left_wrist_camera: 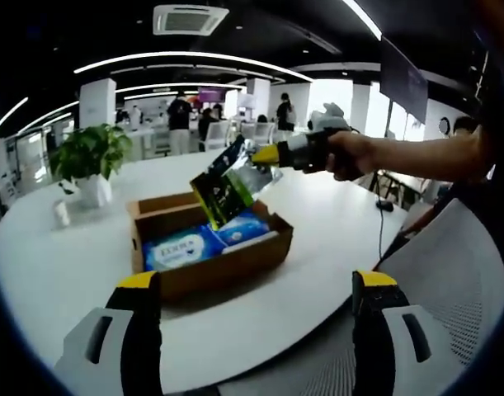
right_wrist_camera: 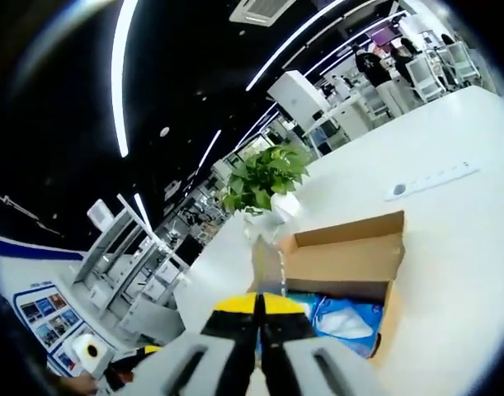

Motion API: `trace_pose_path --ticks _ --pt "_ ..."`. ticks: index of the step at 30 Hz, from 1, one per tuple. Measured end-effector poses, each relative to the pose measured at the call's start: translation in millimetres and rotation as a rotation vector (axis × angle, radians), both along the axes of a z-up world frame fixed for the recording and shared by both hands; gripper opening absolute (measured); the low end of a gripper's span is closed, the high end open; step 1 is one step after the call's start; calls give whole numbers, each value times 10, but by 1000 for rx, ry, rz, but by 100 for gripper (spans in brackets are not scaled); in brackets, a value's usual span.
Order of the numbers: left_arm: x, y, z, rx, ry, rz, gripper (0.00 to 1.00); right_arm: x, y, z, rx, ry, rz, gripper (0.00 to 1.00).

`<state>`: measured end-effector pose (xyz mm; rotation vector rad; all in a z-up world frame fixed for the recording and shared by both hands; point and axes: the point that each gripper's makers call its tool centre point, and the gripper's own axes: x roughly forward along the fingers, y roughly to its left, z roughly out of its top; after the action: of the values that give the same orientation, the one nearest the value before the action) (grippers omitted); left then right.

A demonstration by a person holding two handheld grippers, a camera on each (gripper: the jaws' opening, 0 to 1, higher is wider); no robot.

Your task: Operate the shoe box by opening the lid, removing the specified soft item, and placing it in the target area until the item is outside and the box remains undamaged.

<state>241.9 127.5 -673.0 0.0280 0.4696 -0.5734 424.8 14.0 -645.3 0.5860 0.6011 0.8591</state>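
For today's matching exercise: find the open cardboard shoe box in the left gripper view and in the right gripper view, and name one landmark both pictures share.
Left gripper view: the shoe box sits at centre on the white table, below the right gripper holding a dark packet.
Right gripper view: the box lies right of centre, just beyond the jaws.
Shared landmark: the potted plant behind the box.

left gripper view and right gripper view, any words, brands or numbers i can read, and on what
Blue soft pack in the cardboard box: white lettering, too blurred to read.
Dark green-black packet held by the right gripper: print too small to read.
Blue wall posters: too small to read.
No other readable text.
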Motion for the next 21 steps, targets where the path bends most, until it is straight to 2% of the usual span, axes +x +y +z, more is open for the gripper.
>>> trace_pose_path --ticks 11,21 --pt "-4 -21 -11 4 1 -10 100 -8 -412 60 28 10 -61 0" --pt "-8 -14 -17 0 5 -7 100 -74 -676 73 35 5 -104 0"
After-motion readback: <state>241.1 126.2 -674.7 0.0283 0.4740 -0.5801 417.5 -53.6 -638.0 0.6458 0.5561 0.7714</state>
